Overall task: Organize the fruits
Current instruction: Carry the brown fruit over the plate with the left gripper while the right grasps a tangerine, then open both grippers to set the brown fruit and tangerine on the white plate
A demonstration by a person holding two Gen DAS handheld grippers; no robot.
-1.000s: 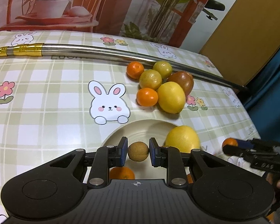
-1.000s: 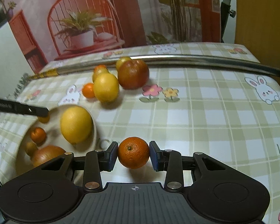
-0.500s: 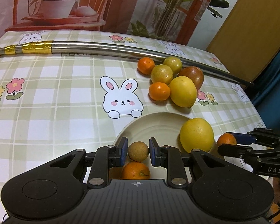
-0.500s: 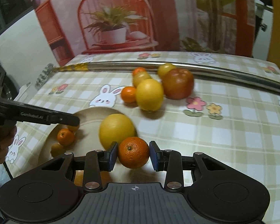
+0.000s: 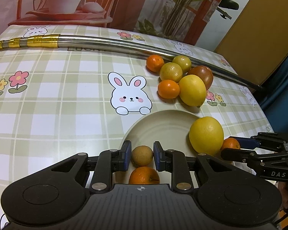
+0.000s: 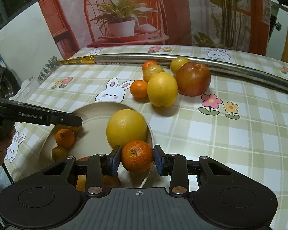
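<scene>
My left gripper (image 5: 142, 156) is shut on a small brown round fruit (image 5: 142, 155), held over the cream plate (image 5: 163, 120). On the plate lie a large yellow citrus (image 5: 206, 135) and a small orange (image 5: 144, 175). My right gripper (image 6: 137, 156) is shut on an orange (image 6: 137, 156) above the plate's (image 6: 98, 107) right rim, beside the big yellow citrus (image 6: 126, 128). A small orange (image 6: 64, 138) and a greenish fruit (image 6: 59, 153) also lie in the plate. The left gripper's fingers (image 6: 67, 119) reach in from the left.
A pile of fruit stays on the checked cloth behind the plate: a lemon (image 6: 162, 90), a red-brown fruit (image 6: 193, 78), small oranges (image 6: 139, 89) and green-yellow citrus (image 6: 153, 71). A long steel rod (image 6: 163, 59) with a gold end crosses the table behind them.
My right gripper carried the orange leftward from the bare cloth to the plate's rim. The left gripper with the brown fruit has hardly moved over the plate.
</scene>
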